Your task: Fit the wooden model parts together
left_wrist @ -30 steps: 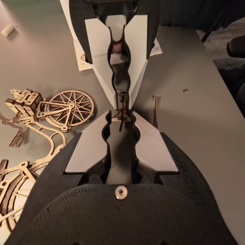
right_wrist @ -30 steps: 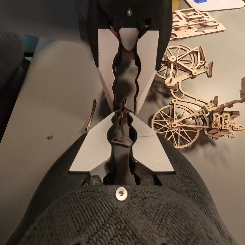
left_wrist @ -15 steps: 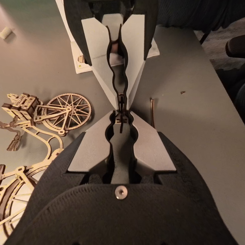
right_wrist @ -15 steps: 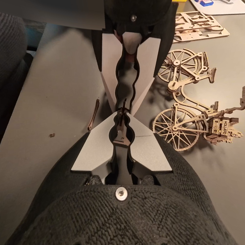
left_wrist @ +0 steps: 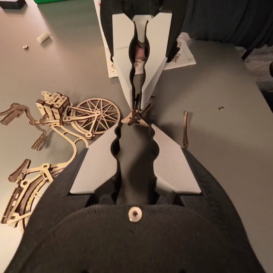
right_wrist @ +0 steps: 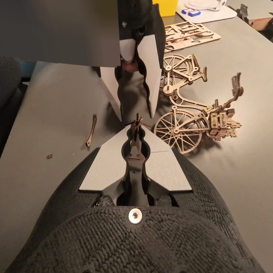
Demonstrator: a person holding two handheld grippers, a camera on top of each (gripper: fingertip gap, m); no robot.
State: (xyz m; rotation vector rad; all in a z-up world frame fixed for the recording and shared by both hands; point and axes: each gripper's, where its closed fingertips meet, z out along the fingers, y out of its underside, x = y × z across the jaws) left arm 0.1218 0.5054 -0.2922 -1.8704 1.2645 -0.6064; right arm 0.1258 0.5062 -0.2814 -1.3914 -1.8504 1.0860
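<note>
While clamped in the right gripper (right_wrist: 136,130), one small wooden assembly (left_wrist: 134,118) sits pinched at the fingertips, held clear above the grey table (left_wrist: 206,147). Made of several thin laser-cut plywood plates slotted crosswise, pale on the faces and dark brown along the burnt edges; flat triangular piece (right_wrist: 135,149) seen lying between the right fingers, thin blades fanning out past the tips. Left gripper (left_wrist: 133,128) spread wide, holding nothing, tips just short of the assembly and not touching it.

Counted on the table:
- One wooden bicycle model (right_wrist: 192,112), on its side, two spoked wheels, small crate at the handlebar end.
- One slim curved wooden strip (right_wrist: 91,130), loose, near the grippers.
- One tiny wooden offcut (right_wrist: 49,156), further out.
- One punched-out parts sheet (right_wrist: 190,34), flat, beyond the bicycle.
- One printed paper sheet (left_wrist: 183,59), under the right gripper.
- One small white cylinder (left_wrist: 42,37) and one small ring (left_wrist: 25,47), well apart.
</note>
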